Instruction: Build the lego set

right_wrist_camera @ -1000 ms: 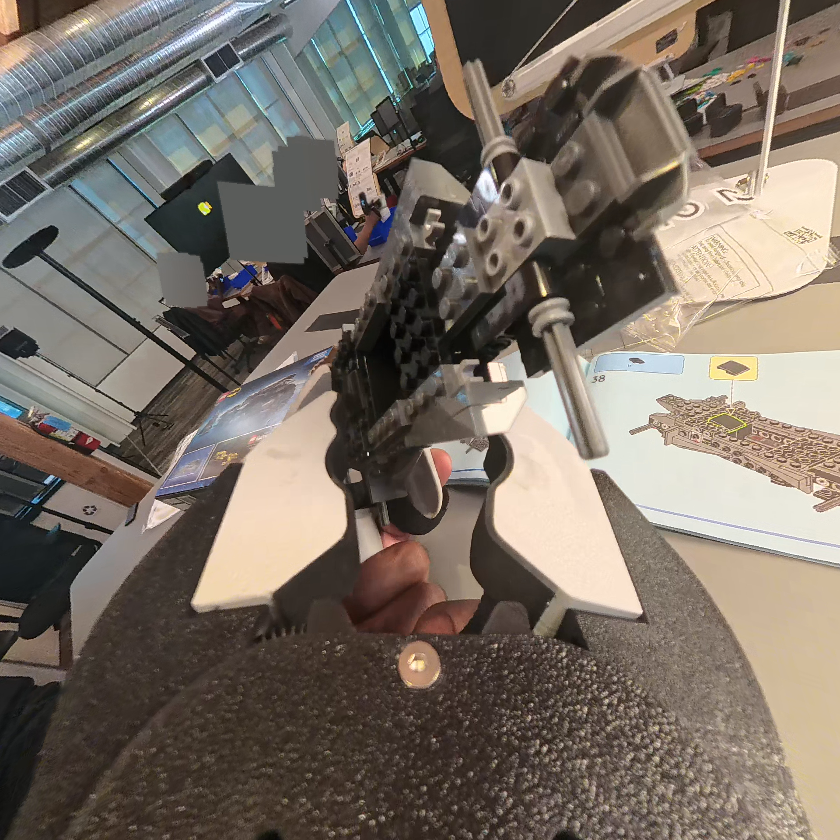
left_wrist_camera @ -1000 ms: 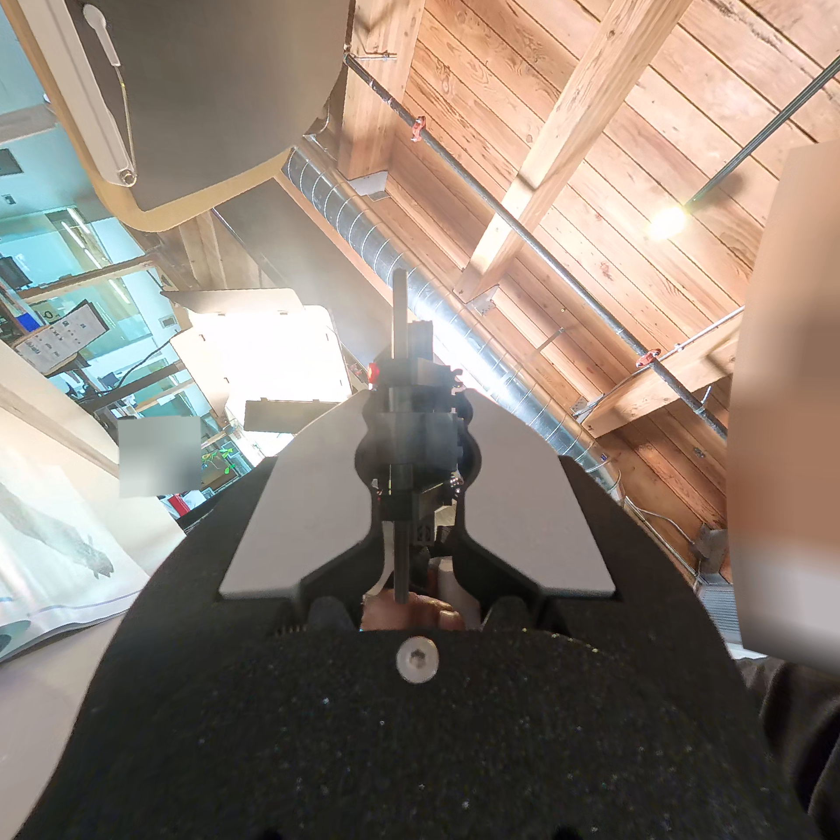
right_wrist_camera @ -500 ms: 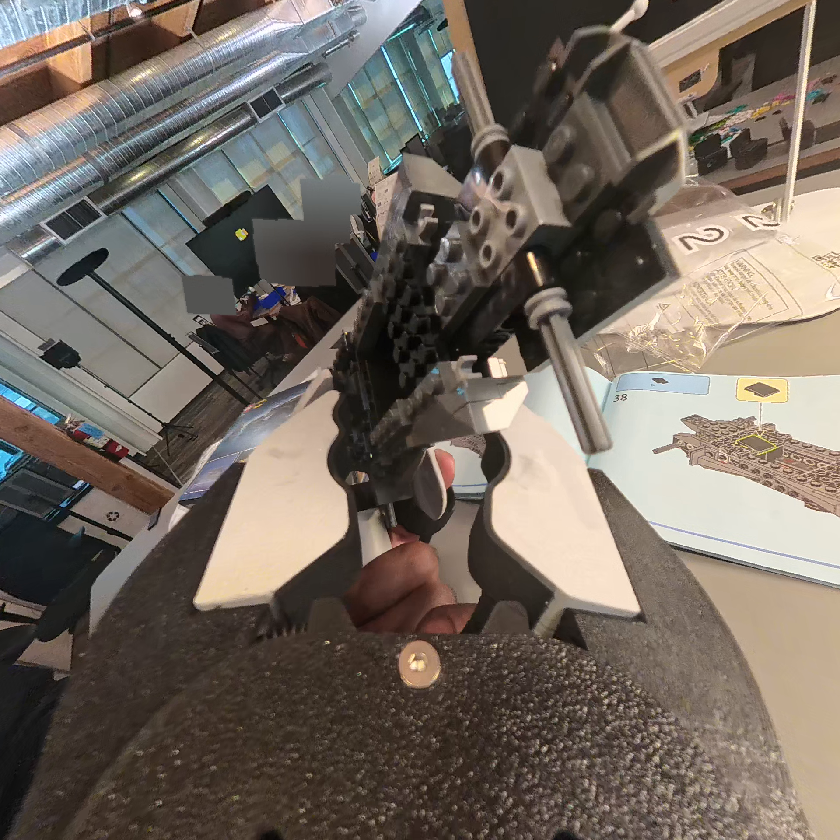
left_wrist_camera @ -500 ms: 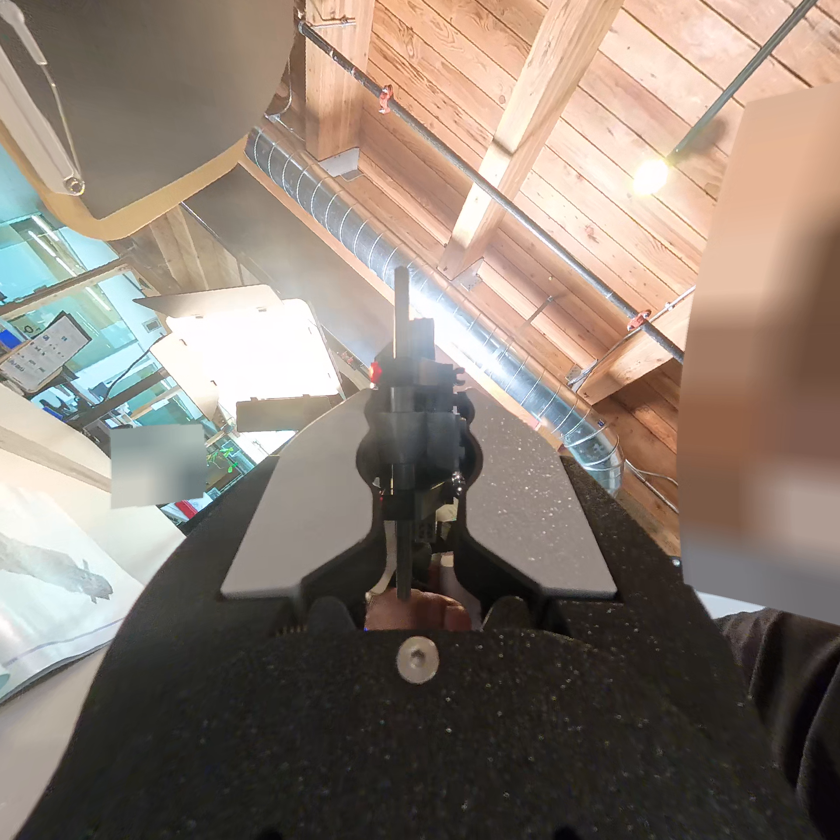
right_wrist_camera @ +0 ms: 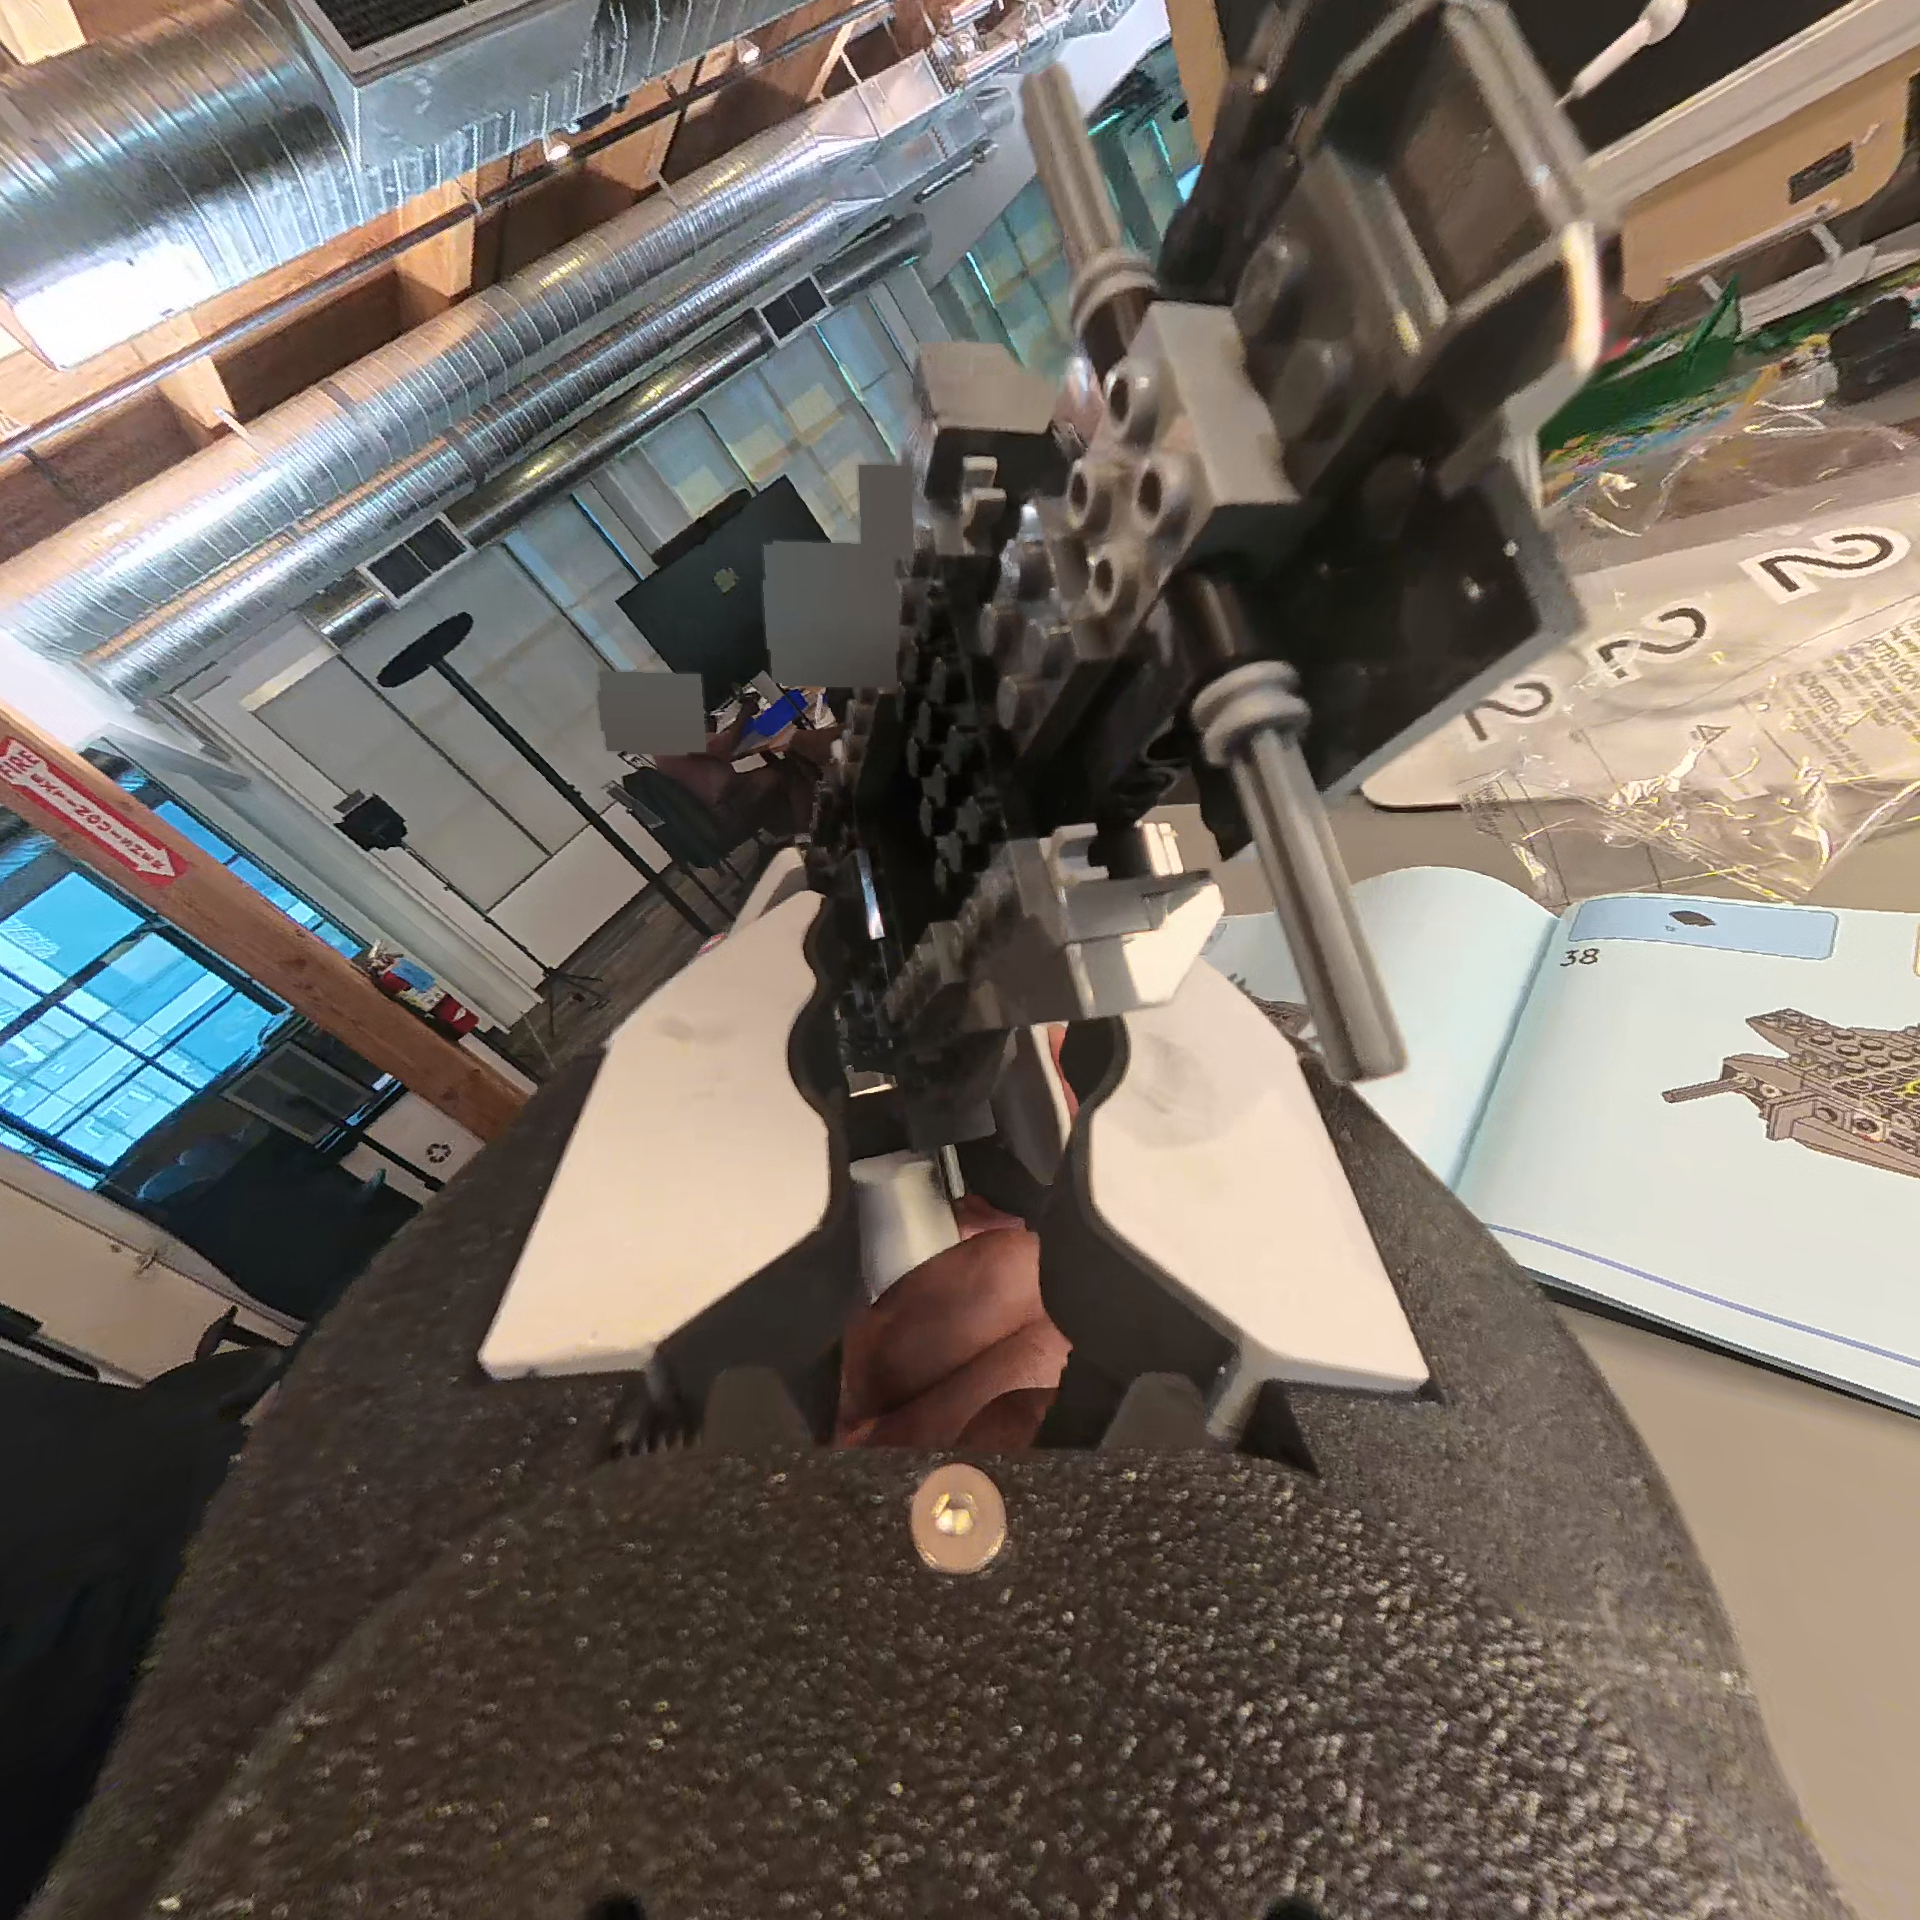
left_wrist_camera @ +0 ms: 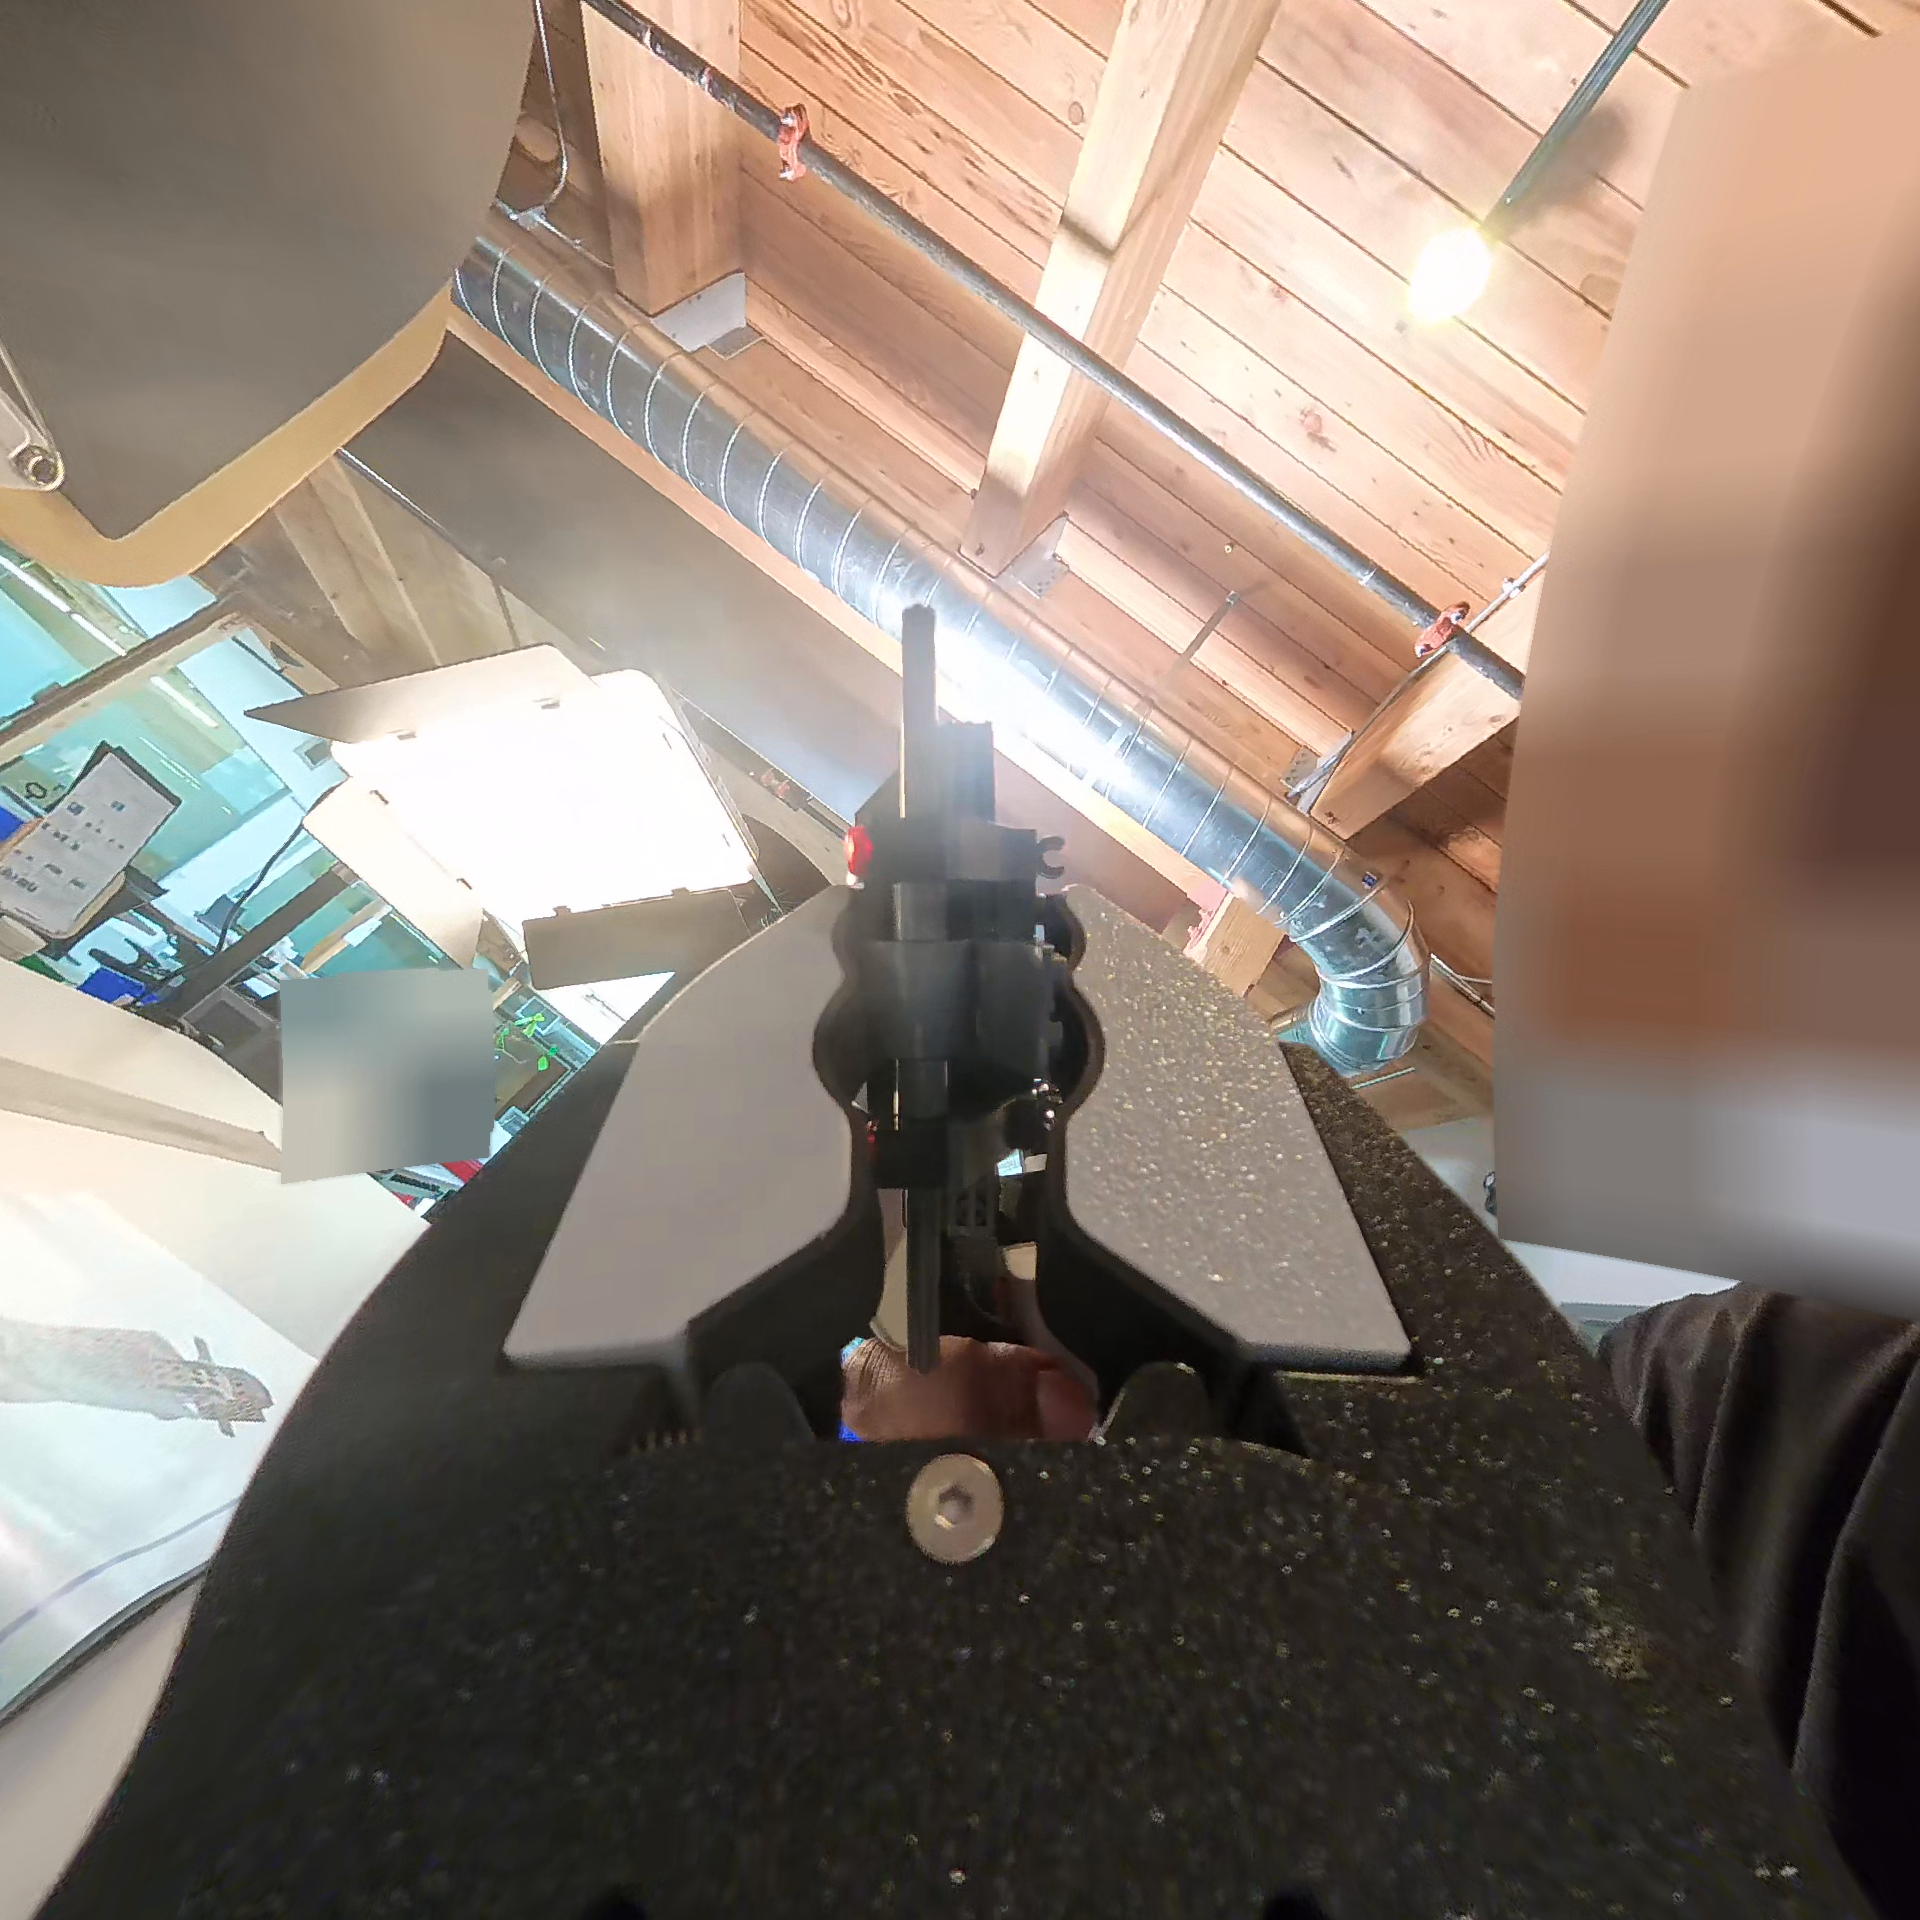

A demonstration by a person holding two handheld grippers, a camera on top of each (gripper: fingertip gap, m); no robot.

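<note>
Matt dark plastic on the studded brick model (right_wrist_camera: pixel 1049 748), with paler grey bricks and a smooth grey plastic axle (right_wrist_camera: pixel 1314 894) at centre right. Rough, grainy black foam over each gripper body (left_wrist_camera: pixel 956 1662), smooth matt grey plates on the fingers (left_wrist_camera: pixel 717 1132), a bright metal screw (right_wrist_camera: pixel 957 1534) at lower centre. Glossy printed paper booklet (right_wrist_camera: pixel 1683 1122) at right; crinkled clear plastic bags (right_wrist_camera: pixel 1766 727) above. Ribbed shiny metal duct (left_wrist_camera: pixel 790 499) and knotty bare wood ceiling (left_wrist_camera: pixel 1299 312) at top.
</note>
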